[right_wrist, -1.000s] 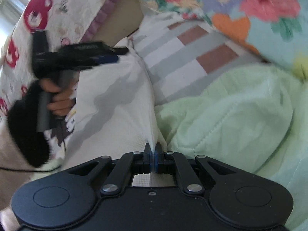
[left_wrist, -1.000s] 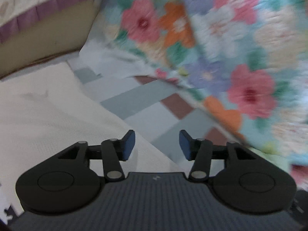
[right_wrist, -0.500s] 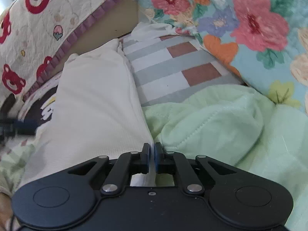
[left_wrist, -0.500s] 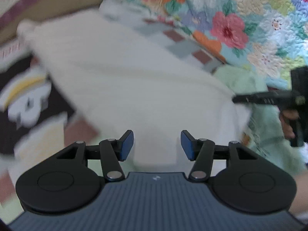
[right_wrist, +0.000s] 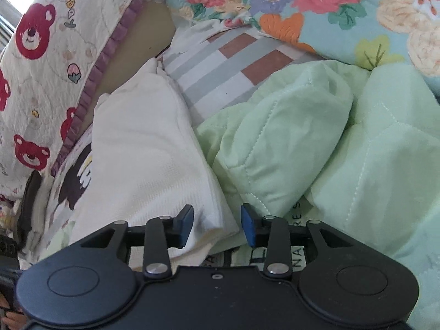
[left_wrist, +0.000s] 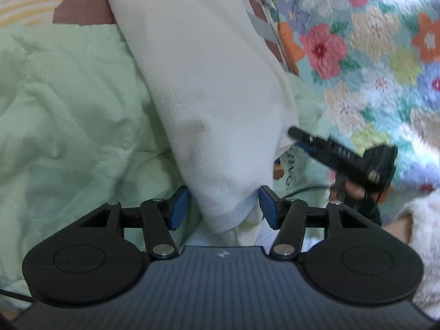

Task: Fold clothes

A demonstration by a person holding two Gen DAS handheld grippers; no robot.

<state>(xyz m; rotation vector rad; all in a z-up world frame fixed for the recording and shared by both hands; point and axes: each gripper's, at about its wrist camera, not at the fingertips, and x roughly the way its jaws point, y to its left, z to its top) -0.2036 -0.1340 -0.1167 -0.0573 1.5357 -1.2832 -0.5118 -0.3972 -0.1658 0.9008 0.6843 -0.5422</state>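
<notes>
two hand-held grippers, one white garment

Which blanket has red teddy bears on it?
The cream quilt with the purple frilly edge, at the far left. The others show big flowers or are plain green.

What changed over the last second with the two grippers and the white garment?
The right gripper, clamped on the white garment's near corner before, has just opened its jaws and let go; the corner now lies loose between them. The left gripper swung from the far end to the garment's near end, jaws open around it. The garment remains a long fold on the green quilt.
</notes>
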